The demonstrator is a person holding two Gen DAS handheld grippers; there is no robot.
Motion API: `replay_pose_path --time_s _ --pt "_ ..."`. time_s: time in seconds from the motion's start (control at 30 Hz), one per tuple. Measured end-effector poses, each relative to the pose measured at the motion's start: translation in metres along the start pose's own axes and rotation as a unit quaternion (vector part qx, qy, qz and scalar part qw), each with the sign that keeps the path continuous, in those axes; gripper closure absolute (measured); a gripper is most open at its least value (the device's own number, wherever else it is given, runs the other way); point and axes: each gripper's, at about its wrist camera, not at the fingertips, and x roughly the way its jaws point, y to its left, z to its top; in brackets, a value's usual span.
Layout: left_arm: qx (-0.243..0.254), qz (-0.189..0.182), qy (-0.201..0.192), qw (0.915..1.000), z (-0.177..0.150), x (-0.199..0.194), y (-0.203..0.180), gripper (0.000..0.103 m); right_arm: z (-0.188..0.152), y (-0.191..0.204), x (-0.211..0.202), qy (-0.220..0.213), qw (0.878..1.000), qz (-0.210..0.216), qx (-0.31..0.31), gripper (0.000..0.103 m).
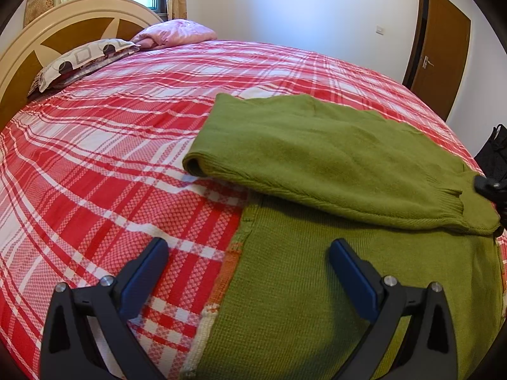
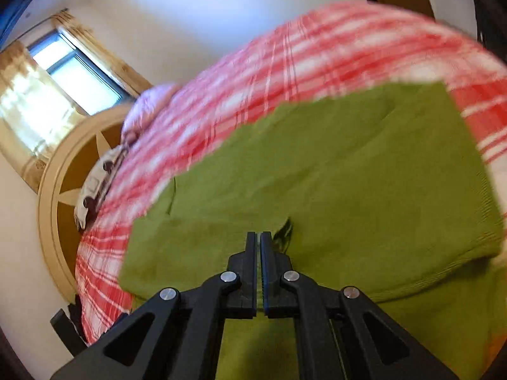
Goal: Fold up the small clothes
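A green knit sweater (image 1: 332,158) lies on the red and white plaid bed (image 1: 111,145), its upper part folded over the lower body (image 1: 310,285). My left gripper (image 1: 248,250) is open and empty, low over the sweater's left hem with its orange and cream trim. My right gripper (image 2: 259,237) is shut on a fold of the green sweater (image 2: 348,164) and holds it over the lower layer. The right wrist view is blurred by motion. The right gripper shows at the far right edge of the left wrist view (image 1: 491,185).
A patterned pillow (image 1: 82,60) and a pink quilt (image 1: 177,33) lie by the cream and brown headboard (image 1: 63,19). A brown door (image 1: 440,47) stands at the back right. A curtained window (image 2: 73,72) is behind the headboard.
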Motion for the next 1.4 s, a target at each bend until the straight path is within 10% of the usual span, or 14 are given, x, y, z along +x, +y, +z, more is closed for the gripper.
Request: replay_pose_path --time_s 0.57,0.63,0.7,0.73,1.17,1.3,1.4 --pt "-0.005 -0.003 -0.002 1.0 0.0 0.001 -0.001 0.0 -0.007 0.0 -0.018 -0.029 0.999 0.022 0.015 0.1" --pt "-0.005 -0.003 -0.002 1.0 0.0 0.001 -0.001 0.0 -0.006 0.003 -0.012 -0.02 1.0 0.002 0.003 0.088" --pt "-0.005 -0.003 -0.002 1.0 0.0 0.001 -0.001 0.0 -0.008 -0.002 0.0 -0.002 1.0 -0.011 0.003 0.017" --pt "-0.005 -0.003 -0.002 1.0 0.0 0.001 -0.001 0.0 -0.012 -0.007 0.007 -0.004 1.0 0.008 0.007 0.016" --pt "-0.005 -0.002 -0.002 1.0 0.0 0.0 -0.001 0.0 -0.015 0.028 0.028 -0.016 0.991 -0.097 -0.096 0.038" --pt "-0.006 -0.003 -0.002 1.0 0.0 0.0 -0.001 0.0 -0.026 0.049 0.035 -0.017 0.977 -0.136 -0.166 0.087" --pt "-0.007 -0.005 -0.003 1.0 0.0 0.0 -0.001 0.0 -0.026 0.059 0.035 -0.012 0.972 -0.14 -0.19 0.096"
